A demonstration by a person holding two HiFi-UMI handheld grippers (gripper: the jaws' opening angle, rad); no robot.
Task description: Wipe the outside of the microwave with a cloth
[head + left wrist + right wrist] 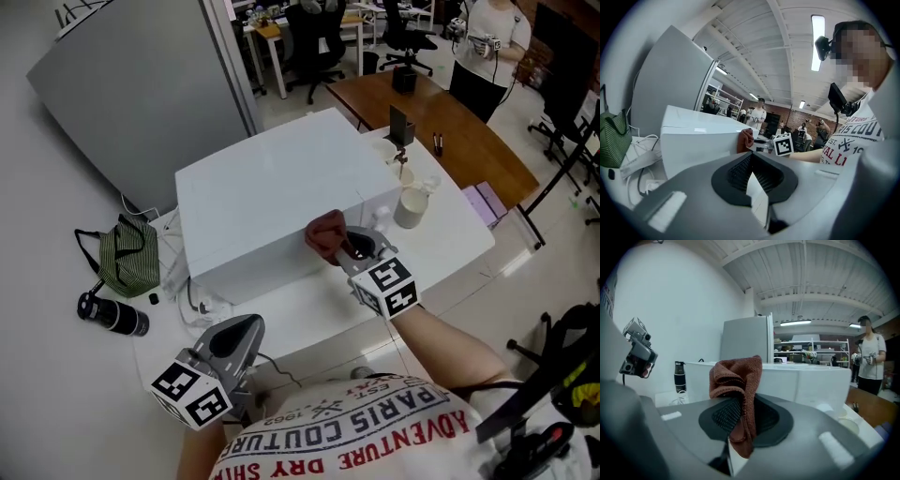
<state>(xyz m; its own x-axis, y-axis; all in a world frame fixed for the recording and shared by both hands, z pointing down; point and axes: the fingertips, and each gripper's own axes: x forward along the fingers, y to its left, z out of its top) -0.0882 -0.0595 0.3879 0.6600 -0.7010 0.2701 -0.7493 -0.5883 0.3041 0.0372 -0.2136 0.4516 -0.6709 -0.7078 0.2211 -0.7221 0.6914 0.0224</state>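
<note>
The white microwave (272,187) stands on a white table (450,248). A reddish-brown cloth (325,234) is bunched in my right gripper (349,247), which is shut on it and holds it at the microwave's front face, near the right end. In the right gripper view the cloth (736,376) hangs between the pads, with the microwave (806,380) just behind. My left gripper (234,342) is low at the table's near edge, shut, with nothing in it. From the left gripper view the microwave (693,136) and the cloth (744,139) show ahead.
A green bag (129,255) and a black bottle (112,317) lie on the floor to the left. Cables (192,300) trail at the microwave's left corner. A cup (410,208) stands right of the microwave. Behind are a brown table (450,122) and a person (487,47).
</note>
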